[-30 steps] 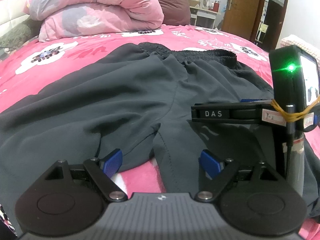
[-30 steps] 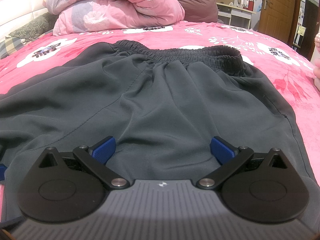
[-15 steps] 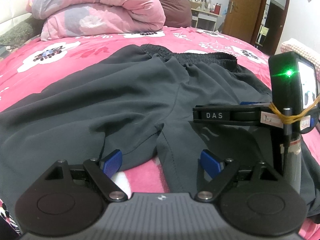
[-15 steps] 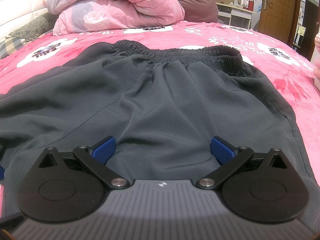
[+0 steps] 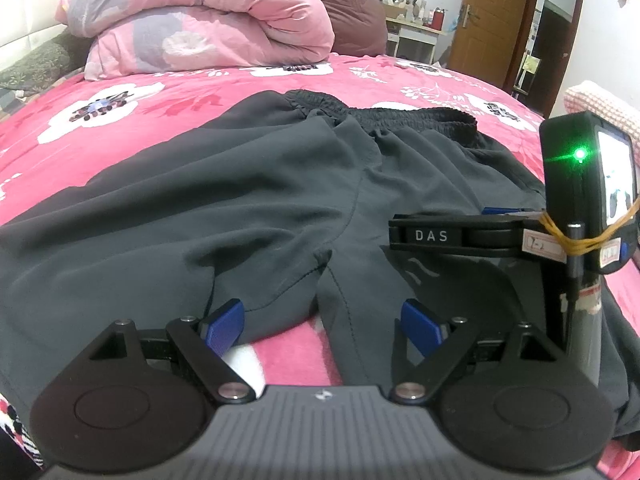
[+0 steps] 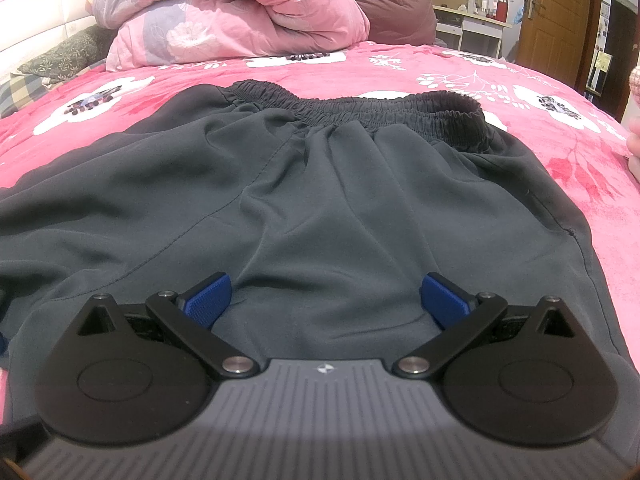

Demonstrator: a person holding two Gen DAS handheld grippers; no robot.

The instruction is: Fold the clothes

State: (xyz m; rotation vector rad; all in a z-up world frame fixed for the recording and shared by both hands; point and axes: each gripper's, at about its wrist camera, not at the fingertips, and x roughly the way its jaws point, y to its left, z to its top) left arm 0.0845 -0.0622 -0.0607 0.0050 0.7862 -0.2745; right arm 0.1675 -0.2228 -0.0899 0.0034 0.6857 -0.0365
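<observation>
Dark grey shorts (image 5: 248,208) lie spread flat on the pink floral bed, elastic waistband (image 6: 360,106) at the far end, leg hems toward me. My left gripper (image 5: 322,324) is open and empty, low over the gap between the two leg hems. My right gripper (image 6: 326,300) is open and empty, resting low over the right leg of the shorts (image 6: 328,208). The right gripper's body, with a green light, shows at the right of the left wrist view (image 5: 576,208).
The pink floral bedspread (image 5: 120,104) surrounds the shorts. A rolled pink quilt (image 6: 240,12) and a maroon cushion (image 6: 400,4) lie at the bed's head. A white desk (image 6: 476,28) and wooden door (image 6: 560,12) stand beyond the bed.
The left gripper has shifted slightly back and left, so the shorts sit a little farther off in its view. The right gripper has not moved. Both stay open.
</observation>
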